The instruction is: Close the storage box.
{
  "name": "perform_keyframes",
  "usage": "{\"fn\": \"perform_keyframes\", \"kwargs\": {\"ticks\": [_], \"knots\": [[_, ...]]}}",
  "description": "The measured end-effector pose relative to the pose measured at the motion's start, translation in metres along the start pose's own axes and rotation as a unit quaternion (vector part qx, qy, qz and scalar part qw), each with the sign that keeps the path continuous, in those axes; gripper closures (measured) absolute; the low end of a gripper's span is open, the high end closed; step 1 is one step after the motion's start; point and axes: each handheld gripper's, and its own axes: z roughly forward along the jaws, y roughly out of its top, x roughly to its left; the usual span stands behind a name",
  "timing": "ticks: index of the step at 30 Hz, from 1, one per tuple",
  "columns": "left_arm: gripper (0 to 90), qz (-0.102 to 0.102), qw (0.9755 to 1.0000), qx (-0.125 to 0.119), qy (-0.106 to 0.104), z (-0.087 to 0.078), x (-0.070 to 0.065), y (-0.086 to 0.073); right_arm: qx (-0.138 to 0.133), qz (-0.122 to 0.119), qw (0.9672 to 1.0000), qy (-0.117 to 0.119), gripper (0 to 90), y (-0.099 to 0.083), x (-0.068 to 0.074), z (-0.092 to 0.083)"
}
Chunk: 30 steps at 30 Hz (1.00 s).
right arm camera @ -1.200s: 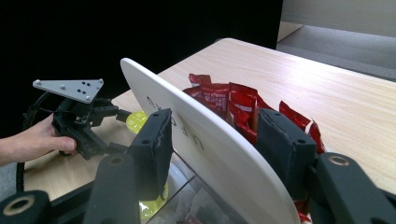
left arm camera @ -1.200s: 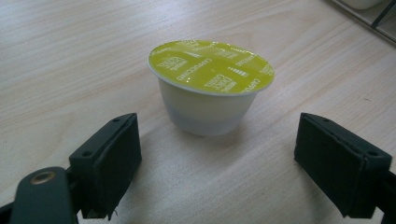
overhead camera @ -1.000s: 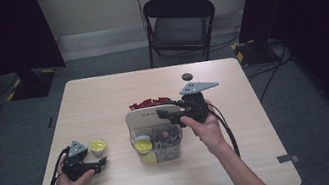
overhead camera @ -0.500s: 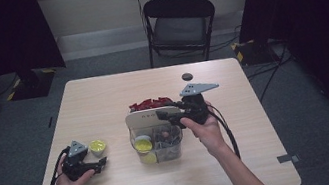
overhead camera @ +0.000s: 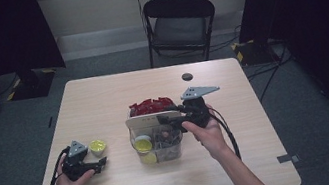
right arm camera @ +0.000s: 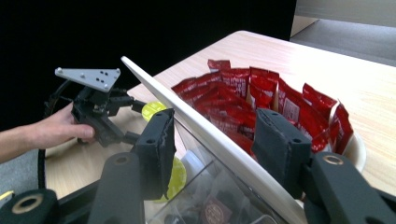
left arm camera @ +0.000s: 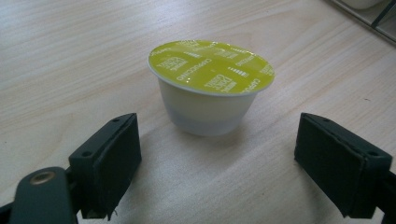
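Saw almost no shift versus a second back: kept both hands parked, held lid (right arm camera: 210, 140) raised at the same tilt over clear box (overhead camera: 169, 147). Had right gripper (right arm camera: 215, 126) clamped narrow on that lid, pads pressing either face. Judged the box as held open and waiting, with no drop-in started yet.

Left the left gripper (overhead camera: 97, 163) spread wide and holding nothing, aimed at yellow-lidded capsule (left arm camera: 211, 74). Found the capsule upright on the table (overhead camera: 102, 98), just ahead of the pads, untouched, left of the box. Expected the next step to be closing on it and carrying it over.

Spotted red sachets (right arm camera: 261, 93) packed in a white bowl behind the box, and more capsules inside the box.

Noted pale wood tabletop with a small dark disc (overhead camera: 187, 76) near the far edge. Beyond: black folding chair (overhead camera: 180, 21), grey floor with trailing cables, dark curtains both sides.
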Motion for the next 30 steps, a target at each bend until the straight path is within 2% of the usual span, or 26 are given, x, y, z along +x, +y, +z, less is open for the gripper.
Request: {"fn": "perform_keyframes", "kwargs": {"ticks": [8,15,23,26,30], "knots": [[14.0,-0.002,1.0,-0.001,0.001,0.0,0.0,0.0,0.007,0.004,1.0,0.004,46.4,-0.007,0.001,0.0],[14.0,-0.002,1.0,-0.001,0.001,0.0,0.0,0.0,0.019,-0.002,0.9998,0.001,43.0,-0.014,0.005,0.0],[14.0,-0.002,1.0,-0.001,0.001,0.0,0.0,0.0,0.026,0.002,0.9995,-0.018,30.8,-0.021,0.006,0.002],[14.0,-0.002,1.0,-0.001,0.001,0.0,0.0,0.0,0.029,0.009,0.9989,-0.036,17.9,-0.024,0.005,0.0],[14.0,-0.001,1.0,-0.001,0.001,0.0,0.0,0.0,0.033,0.01,0.9983,-0.046,17.5,-0.031,0.004,-0.003]]}}
